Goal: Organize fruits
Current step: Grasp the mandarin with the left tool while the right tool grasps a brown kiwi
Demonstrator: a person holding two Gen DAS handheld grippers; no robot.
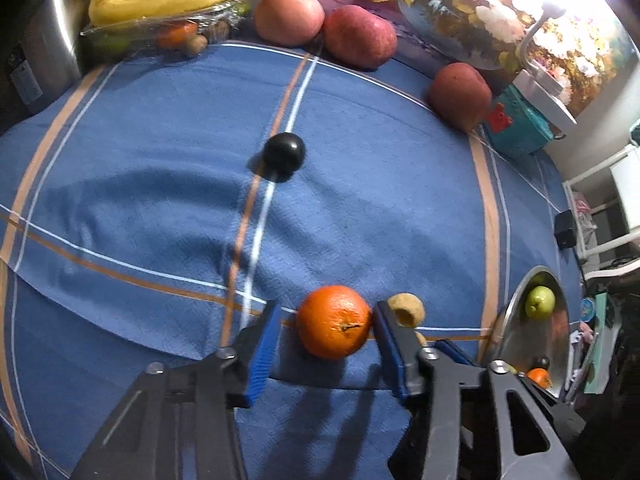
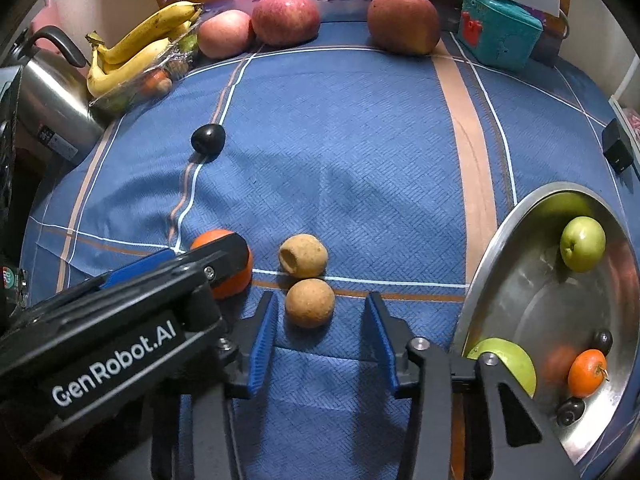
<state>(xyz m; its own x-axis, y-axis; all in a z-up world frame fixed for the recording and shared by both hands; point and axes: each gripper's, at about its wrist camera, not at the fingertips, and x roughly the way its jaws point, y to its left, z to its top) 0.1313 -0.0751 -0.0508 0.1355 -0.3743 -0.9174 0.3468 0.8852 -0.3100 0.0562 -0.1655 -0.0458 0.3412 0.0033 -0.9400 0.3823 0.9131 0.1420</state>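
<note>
Closing in on two fruits at once, one gripper over each.

Nearest, the left gripper [image 1: 326, 342] straddles the orange [image 1: 334, 322]: one pad touches, the other stands off, so no pinch yet. The right gripper [image 2: 322, 334] brackets the nearer brown fruit [image 2: 310, 303] with jaws spread, clear on both sides. Only the right view shows the steel bowl's [image 2: 520, 280] collected fruit fully; beyond lie the black fruit [image 2: 208, 139], then apples [image 2: 286, 19].
</note>
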